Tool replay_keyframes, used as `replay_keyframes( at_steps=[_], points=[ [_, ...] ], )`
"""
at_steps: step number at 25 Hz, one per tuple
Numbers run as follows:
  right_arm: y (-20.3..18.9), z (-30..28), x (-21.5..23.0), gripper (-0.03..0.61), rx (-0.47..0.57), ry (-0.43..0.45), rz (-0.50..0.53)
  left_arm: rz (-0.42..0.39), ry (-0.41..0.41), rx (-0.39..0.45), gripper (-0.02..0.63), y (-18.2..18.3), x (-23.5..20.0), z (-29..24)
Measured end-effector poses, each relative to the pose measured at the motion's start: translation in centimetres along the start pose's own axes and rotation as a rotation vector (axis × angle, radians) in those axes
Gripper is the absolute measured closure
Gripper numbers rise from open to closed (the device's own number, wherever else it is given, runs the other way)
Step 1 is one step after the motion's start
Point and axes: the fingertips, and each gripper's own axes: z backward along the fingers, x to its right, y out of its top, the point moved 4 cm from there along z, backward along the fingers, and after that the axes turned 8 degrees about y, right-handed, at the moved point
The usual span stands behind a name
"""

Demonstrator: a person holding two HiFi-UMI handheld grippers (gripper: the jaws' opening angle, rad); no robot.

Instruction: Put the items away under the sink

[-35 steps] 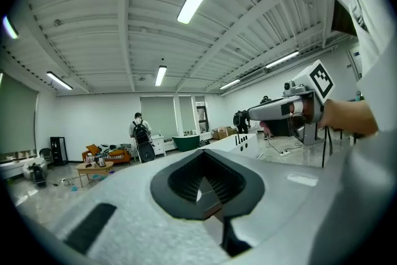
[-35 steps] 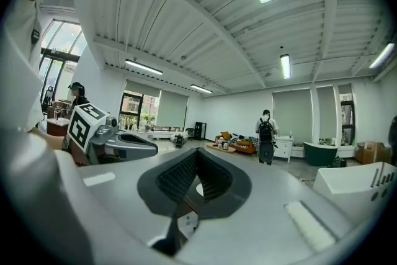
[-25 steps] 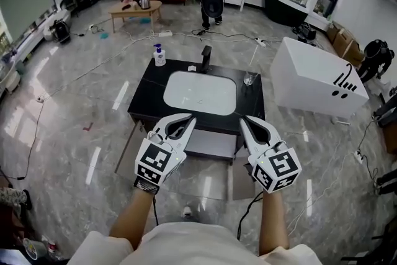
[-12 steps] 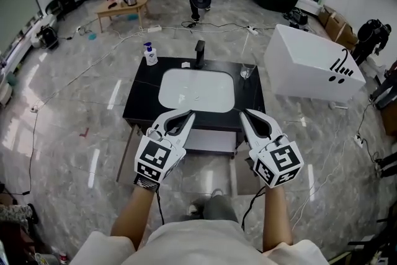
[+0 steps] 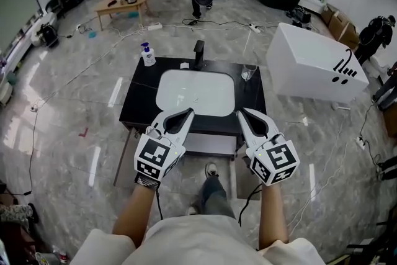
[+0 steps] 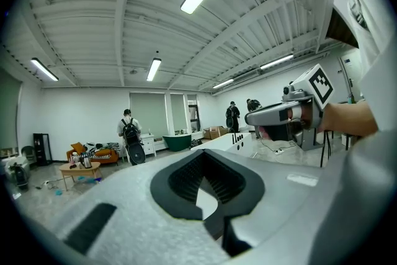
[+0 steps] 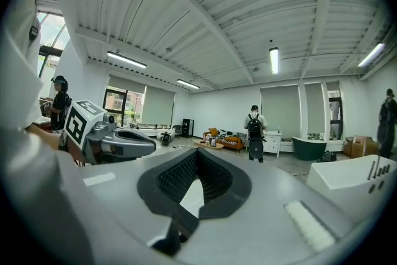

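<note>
Plastic soap bottle (image 5: 147, 56) looks light; I'd grip its body. My left gripper (image 5: 188, 113) and right gripper (image 5: 241, 113) are closed, empty.

Vanity top (image 5: 139, 102): soap bottle (image 5: 147, 54), glass (image 5: 248, 74), faucet (image 5: 198, 54).

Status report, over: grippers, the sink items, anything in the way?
Left gripper and right gripper shut, empty, before the sink. Soap bottle and glass on the counter, untouched. Nothing in between.
</note>
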Motion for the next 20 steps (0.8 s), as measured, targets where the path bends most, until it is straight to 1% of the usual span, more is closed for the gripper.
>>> replay_keyframes(
  at_steps=[5, 14, 18, 20],
  points=[
    [-1.4, -1.5, 3.8, 0.569, 0.001, -0.008, -0.026, -0.004, 0.001, -0.021, 0.614, -0.6, -0.7, -3.4],
    [-2.7, -4.3, 11.0, 0.569, 0.000, -0.016, -0.059, 0.019, -0.004, -0.071, 0.614, -2.1, -2.2, -9.5],
    [-3.7, -6.0, 13.9, 0.569, -0.018, -0.009, -0.073, 0.029, -0.010, -0.093, 0.614, -2.9, -3.1, -12.2],
    [-4.3, -7.0, 15.4, 0.551, -0.027, -0.007, -0.080, 0.029, -0.014, -0.098, 0.614, -3.1, -3.6, -13.9]
  ],
)
